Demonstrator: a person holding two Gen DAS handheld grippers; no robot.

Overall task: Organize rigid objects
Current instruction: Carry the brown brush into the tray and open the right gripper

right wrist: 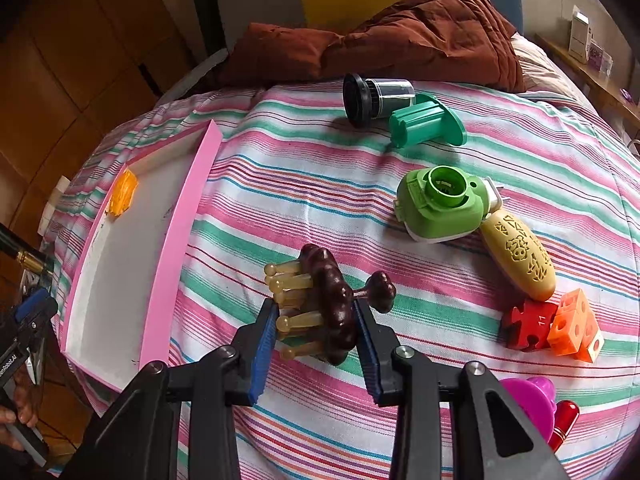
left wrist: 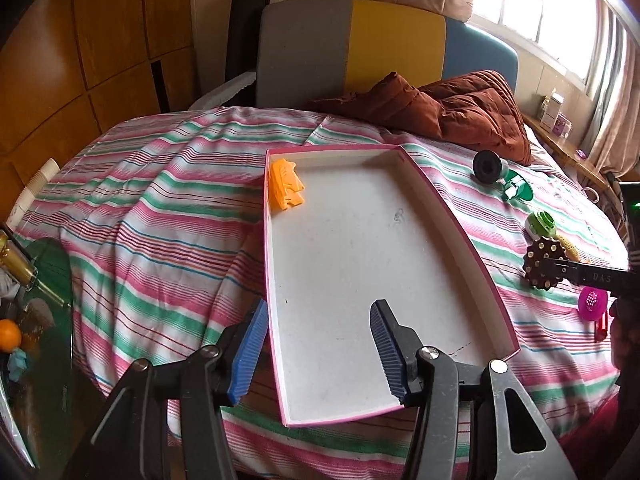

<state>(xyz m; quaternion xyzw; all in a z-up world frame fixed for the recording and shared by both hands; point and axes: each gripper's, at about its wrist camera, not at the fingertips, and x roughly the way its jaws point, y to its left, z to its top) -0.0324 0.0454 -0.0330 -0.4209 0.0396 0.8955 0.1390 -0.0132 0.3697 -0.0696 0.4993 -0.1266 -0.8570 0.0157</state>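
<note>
A shallow pink-rimmed tray [left wrist: 452, 216] with a white floor lies on the striped bedspread. An orange plastic piece [left wrist: 285, 186] sits in its far left corner, and the right wrist view shows this piece [right wrist: 122, 192] too. My left gripper [left wrist: 320, 312] hangs open over the tray's near end, with nothing between its blue pads. My right gripper [right wrist: 315, 308] is shut on a brown massager [right wrist: 336, 304] with pale pegs. One pad meets the peg tips and the other the brown back. The massager [left wrist: 544, 264] lies on the bed to the right of the tray.
Loose on the bedspread are a black cylinder [right wrist: 372, 98], a green flanged part [right wrist: 424, 124], a green gadget [right wrist: 440, 204], a yellow carved piece [right wrist: 520, 256], a red puzzle piece [right wrist: 528, 324], orange cubes [right wrist: 576, 324] and a magenta item [right wrist: 532, 400]. A brown quilt [right wrist: 400, 28] is bunched at the headboard. A cluttered glass table [left wrist: 40, 280] stands at left.
</note>
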